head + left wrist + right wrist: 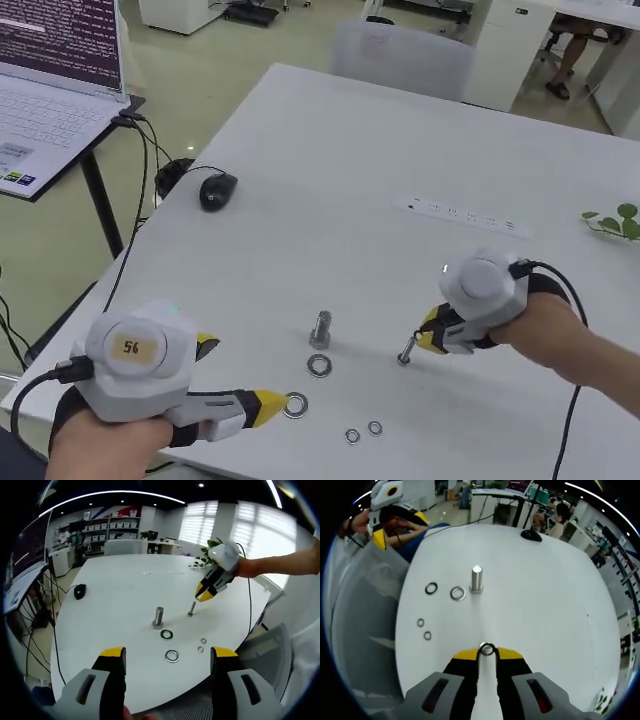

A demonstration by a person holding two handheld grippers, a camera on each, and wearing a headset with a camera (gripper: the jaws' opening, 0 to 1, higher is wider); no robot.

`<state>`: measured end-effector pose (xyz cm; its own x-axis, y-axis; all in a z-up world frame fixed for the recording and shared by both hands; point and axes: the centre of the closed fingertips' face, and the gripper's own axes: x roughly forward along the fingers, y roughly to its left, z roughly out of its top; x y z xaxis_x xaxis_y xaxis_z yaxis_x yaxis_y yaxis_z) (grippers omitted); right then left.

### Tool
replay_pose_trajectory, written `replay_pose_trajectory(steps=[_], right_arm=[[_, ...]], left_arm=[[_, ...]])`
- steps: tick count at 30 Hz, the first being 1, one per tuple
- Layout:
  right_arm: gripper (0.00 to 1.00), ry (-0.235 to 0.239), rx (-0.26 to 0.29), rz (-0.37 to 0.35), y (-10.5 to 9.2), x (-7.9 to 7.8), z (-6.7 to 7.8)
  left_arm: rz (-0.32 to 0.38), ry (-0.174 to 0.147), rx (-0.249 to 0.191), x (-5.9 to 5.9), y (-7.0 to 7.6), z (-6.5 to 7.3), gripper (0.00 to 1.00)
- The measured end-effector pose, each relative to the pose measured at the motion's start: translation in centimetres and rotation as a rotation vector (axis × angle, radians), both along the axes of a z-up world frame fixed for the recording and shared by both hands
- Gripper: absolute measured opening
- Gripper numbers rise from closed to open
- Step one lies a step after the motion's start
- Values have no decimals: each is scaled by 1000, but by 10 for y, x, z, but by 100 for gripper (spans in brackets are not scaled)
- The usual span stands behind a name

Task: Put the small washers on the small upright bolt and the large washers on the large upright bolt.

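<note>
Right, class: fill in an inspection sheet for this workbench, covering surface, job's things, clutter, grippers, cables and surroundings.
Surface: white table, flat.
Job's things: large bolt and small bolt stand upright; two large washers and two small washers lie flat on the table, none on a bolt.
Clutter: mouse; power strip.
Grippers: left gripper open, a large washer ahead between its jaws; right gripper nearly shut, seemingly pinching the small bolt's top.
Cables: dark cables hang beside the table's edge, below the laptop.
Surroundings: chair at the far side; plant; office floor.
</note>
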<state>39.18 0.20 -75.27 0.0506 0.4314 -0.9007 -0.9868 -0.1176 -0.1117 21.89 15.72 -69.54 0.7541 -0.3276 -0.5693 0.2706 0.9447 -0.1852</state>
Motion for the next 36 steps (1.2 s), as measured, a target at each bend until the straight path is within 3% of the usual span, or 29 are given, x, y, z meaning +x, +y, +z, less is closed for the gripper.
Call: replay_pose_trajectory(steps=[29,36], right_arm=[[14,16,-70,36,-1,0,-20],[14,29,-84,28,-2,2,-31]], left_arm=[[5,2,1,1,2,3,68],[5,6,1,0,2,0,68]])
